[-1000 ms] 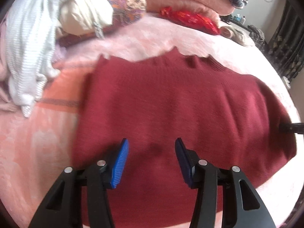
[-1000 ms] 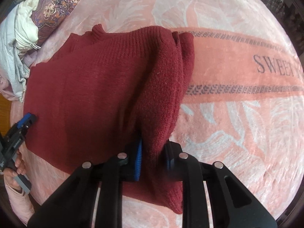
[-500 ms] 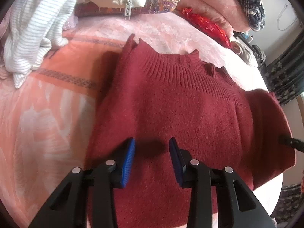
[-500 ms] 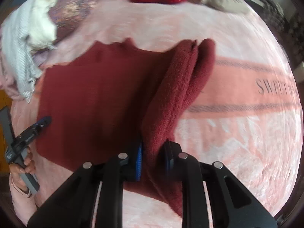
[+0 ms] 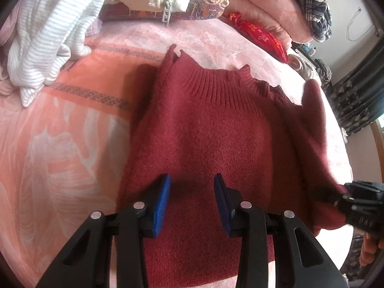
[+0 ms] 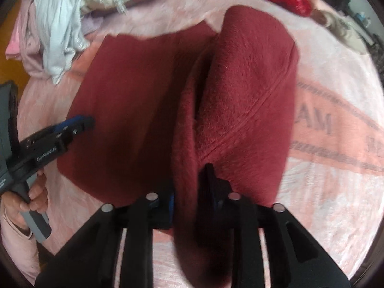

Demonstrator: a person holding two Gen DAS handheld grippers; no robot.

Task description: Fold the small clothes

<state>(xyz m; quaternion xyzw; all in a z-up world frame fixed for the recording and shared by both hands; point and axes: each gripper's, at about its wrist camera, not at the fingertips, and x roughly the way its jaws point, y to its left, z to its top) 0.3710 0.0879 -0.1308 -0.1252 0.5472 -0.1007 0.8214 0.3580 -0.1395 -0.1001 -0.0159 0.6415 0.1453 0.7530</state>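
Red sweater (image 5: 216,132) mid-fold: right gripper (image 6: 189,192) opening around its lifted edge (release next); left gripper (image 5: 192,192) hovers spread, empty.

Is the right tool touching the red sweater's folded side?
Touching. The right wrist view shows a fold of the red sweater running down between the right tool's fingers, which are opening around it.

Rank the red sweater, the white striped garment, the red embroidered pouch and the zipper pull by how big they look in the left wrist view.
1. red sweater, by far the largest.
2. white striped garment, partly cut off at the frame edge.
3. red embroidered pouch.
4. zipper pull, smallest.
The last three lie farther from the camera, so true sizes stay unsure.
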